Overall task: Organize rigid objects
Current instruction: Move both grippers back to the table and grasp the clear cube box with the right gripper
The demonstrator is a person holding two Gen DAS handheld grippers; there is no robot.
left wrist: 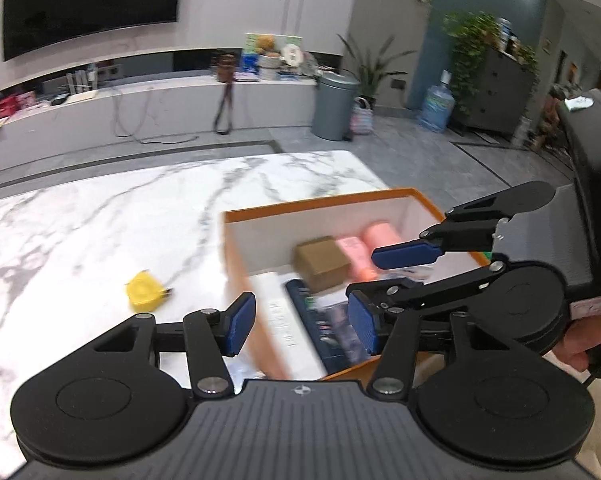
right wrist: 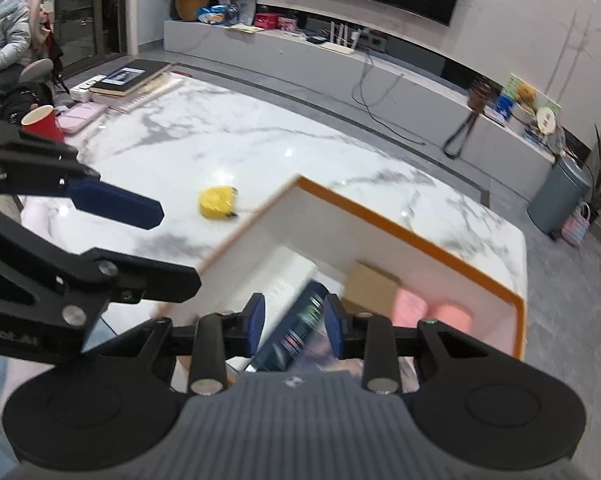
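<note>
A box (left wrist: pixel 410 196) sits at the table's (left wrist: pixel 100 220) right edge, holding a carton (left wrist: pixel 320 262), two tubes (left wrist: pixel 364 250) and flat packs (left wrist: pixel 300 320). A tape measure (left wrist: pixel 143 292) lies on the table left of the box, apart from it.

Black hand-held gripper (left wrist: pixel 302 326), blue pads (left wrist: pixel 240 322)

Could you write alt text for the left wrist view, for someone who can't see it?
An orange-rimmed box holding small packages sits on a marble table, with two black grippers over it. A yellow tape measure lies outside, left of the box.
</note>
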